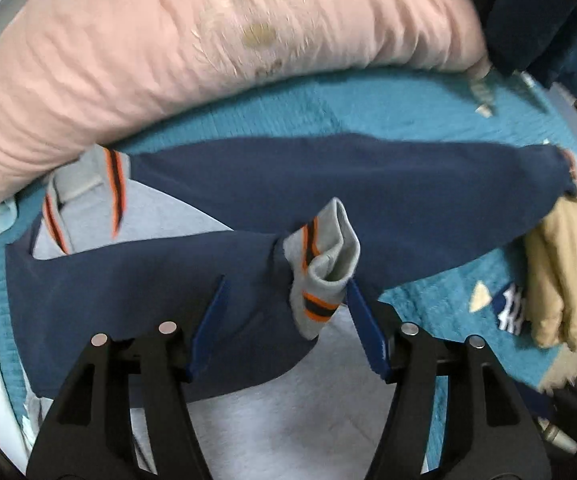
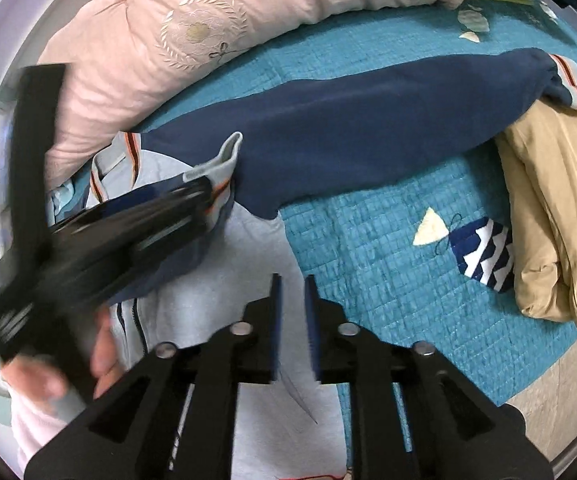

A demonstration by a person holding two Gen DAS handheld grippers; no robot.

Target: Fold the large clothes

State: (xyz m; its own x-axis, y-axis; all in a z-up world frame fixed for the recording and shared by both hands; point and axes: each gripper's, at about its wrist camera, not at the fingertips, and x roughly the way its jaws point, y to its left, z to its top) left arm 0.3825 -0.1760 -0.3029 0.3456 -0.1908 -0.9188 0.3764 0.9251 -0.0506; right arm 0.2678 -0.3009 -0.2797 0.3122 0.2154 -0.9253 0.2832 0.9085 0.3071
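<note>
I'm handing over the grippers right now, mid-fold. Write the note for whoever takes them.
Left gripper: open over the grey ribbed cuff with orange stripes, not gripping it.
Right gripper: fingers nearly together, holding nothing, over the grey body panel.
Navy-and-grey sweatshirt lies on the teal quilted bedspread. One navy sleeve is folded across the chest; the other sleeve stretches out toward the tan garment.
Left: fold that sleeve in, then the body.

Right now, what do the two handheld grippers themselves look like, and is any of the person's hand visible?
Both the left gripper and right gripper have matte black, angular linkage arms with cut-out slots, round silver pivot pins and flat blue finger pads. No cables or markings show. In the right wrist view, a bare hand grips the left tool's black handle; no sleeve is visible.
</note>
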